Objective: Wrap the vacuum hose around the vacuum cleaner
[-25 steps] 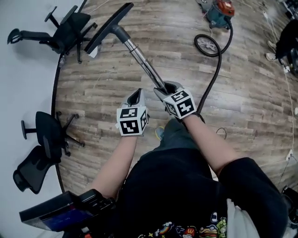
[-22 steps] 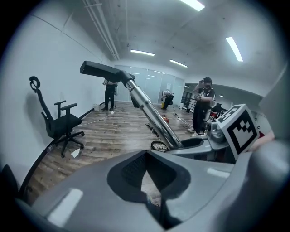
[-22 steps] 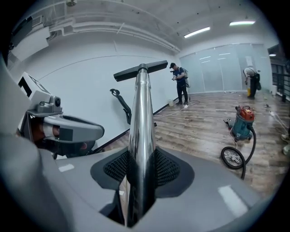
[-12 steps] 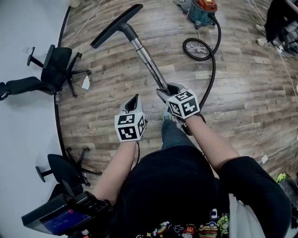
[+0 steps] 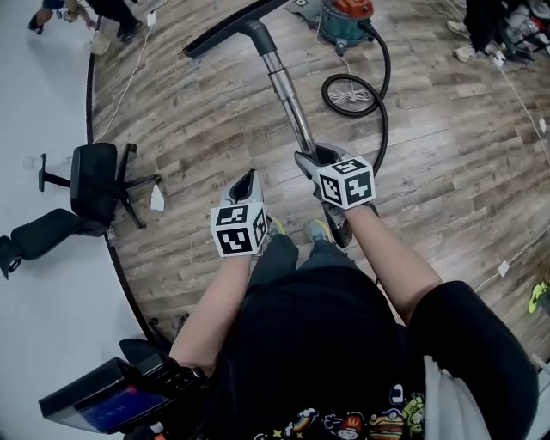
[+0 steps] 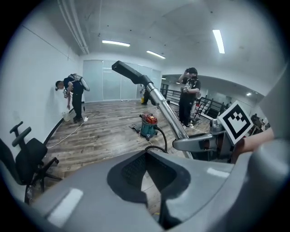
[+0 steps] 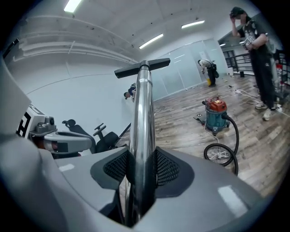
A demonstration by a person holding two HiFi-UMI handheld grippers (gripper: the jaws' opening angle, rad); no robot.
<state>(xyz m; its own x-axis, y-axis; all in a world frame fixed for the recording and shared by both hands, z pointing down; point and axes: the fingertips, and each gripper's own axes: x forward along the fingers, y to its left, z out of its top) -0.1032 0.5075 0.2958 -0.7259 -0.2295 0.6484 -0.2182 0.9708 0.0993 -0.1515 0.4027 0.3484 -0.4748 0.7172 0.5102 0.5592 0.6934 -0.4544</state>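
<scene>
Up ahead, the vacuum cleaner (image 5: 345, 21) sits nearer than before; right gripper (image 5: 311, 157) clamps the wand (image 5: 288, 90) (left gripper (image 5: 249, 179) closed, empty).

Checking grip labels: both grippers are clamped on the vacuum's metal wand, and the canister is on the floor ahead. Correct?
Not quite. Only the right gripper is clamped on the metal wand. The left gripper has nothing between its jaws, as the left gripper view shows. The canister is on the floor ahead.
</scene>
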